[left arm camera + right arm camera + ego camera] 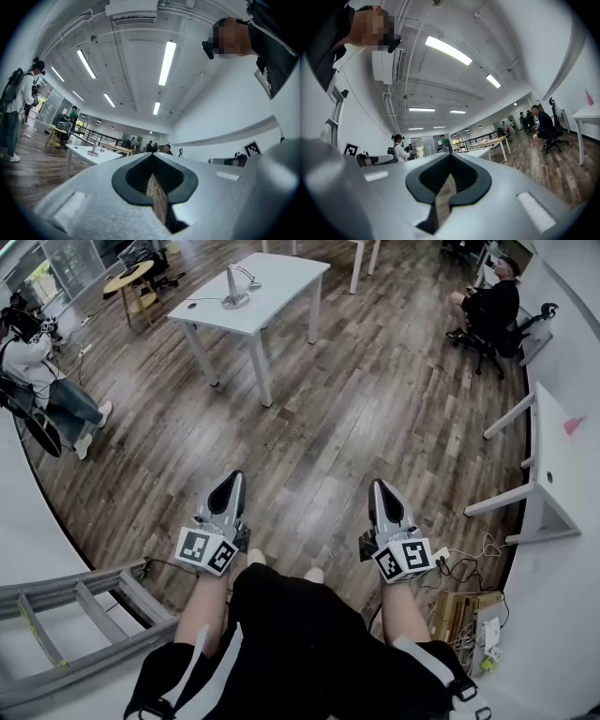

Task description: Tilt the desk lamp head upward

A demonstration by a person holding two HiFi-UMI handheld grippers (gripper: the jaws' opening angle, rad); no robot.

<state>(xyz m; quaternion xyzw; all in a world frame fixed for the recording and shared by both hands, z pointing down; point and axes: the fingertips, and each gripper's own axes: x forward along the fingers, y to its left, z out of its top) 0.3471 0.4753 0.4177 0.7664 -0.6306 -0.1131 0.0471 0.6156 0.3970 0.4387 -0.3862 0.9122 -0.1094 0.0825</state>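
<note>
Brown wooden floor point(375, 399) filled most of the head view, and I held both tools low in front of me, well apart from each other, tips aimed ahead. My left gripper point(231, 482) had its jaws pressed together with nothing in them, and my right gripper point(380, 487) looked the same, each with its marker cube back near my wrist. The desk lamp point(234, 285) stood far ahead on a white table point(281, 282), well apart from either tool, its base on the tabletop and its thin arm reaching over to the right. A grey ladder point(80, 610) lay at my lower left, a second white desk point(553, 460) stood along the right wall, and a tangle of cables point(464, 610) sat on the floor at my lower right. A seated person point(489, 304) was in a chair at the upper right, and another person point(42, 371) was at the far left edge. In the left gripper view the two jaws met in a closed seam, empty, and beyond them the desk lamp showed small on the white table at the left, past a person with a backpack point(16, 108) and under long ceiling lights point(166, 61). In the right gripper view the jaws were likewise together on nothing, with the seated person off to the right.
</note>
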